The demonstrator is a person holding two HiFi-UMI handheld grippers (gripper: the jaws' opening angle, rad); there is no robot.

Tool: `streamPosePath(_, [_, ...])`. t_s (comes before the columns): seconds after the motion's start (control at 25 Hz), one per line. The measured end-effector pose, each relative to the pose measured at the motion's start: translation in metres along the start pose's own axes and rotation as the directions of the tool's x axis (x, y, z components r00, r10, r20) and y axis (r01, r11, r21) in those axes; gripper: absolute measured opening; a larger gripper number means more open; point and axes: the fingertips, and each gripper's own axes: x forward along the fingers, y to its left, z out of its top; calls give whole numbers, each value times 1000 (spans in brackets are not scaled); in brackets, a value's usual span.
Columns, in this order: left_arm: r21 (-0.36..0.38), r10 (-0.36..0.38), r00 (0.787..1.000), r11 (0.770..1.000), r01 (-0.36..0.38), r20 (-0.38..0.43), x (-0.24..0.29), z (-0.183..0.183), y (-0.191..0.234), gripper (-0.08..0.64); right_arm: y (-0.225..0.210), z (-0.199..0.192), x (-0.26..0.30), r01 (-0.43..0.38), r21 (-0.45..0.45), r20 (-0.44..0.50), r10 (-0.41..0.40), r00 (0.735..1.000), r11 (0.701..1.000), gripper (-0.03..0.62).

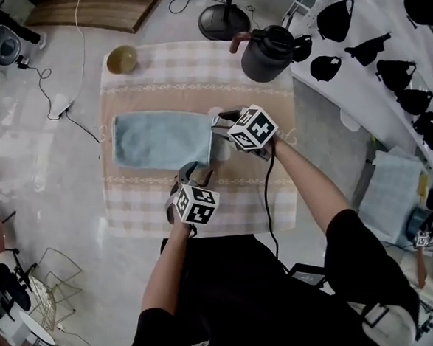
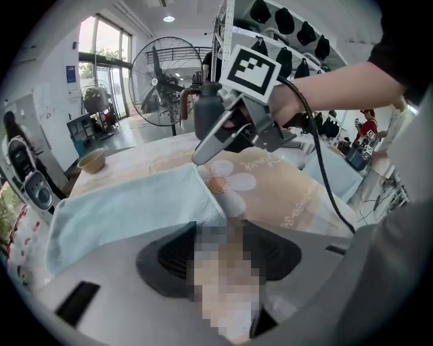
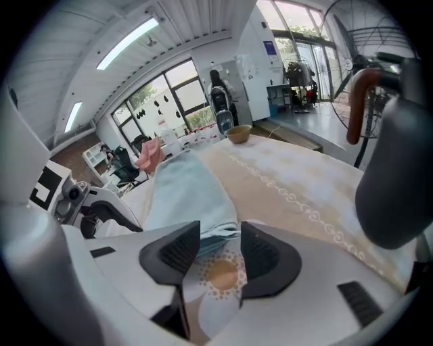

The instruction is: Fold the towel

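Observation:
A light blue towel (image 1: 155, 138) lies folded into a flat rectangle on the checked tablecloth (image 1: 195, 74). My left gripper (image 1: 190, 172) is at the towel's near right corner, jaws apart; in the left gripper view the towel (image 2: 128, 209) reaches the left gripper (image 2: 220, 233), and a mosaic patch hides the gap. My right gripper (image 1: 222, 128) is at the towel's far right corner. In the right gripper view the towel's (image 3: 186, 192) edge lies just at the tips of the right gripper (image 3: 220, 236), which is open over a printed flower.
A small bowl (image 1: 122, 60) sits at the cloth's far left corner and a black jug (image 1: 267, 54) at its far right. A fan base (image 1: 223, 20) stands behind the table. A white rack with black caps (image 1: 370, 47) runs along the right.

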Motion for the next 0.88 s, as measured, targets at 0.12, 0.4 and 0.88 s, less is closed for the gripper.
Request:
streamPosePath(0.12, [34, -9, 1000, 999, 10, -28, 13, -2, -1, 206, -8, 0, 20, -14, -35, -53, 12, 999, 999, 172])
streamPosePath(0.4, [8, -34, 995, 999, 35, -92, 34, -13, -2, 206, -12, -5, 49, -43, -37, -105, 38, 994, 998, 196])
streamPosePath(0.88, [-21, -2, 996, 1000, 1, -85, 43, -20, 5, 202, -16, -7, 58, -4, -71, -121, -5, 993, 997, 196])
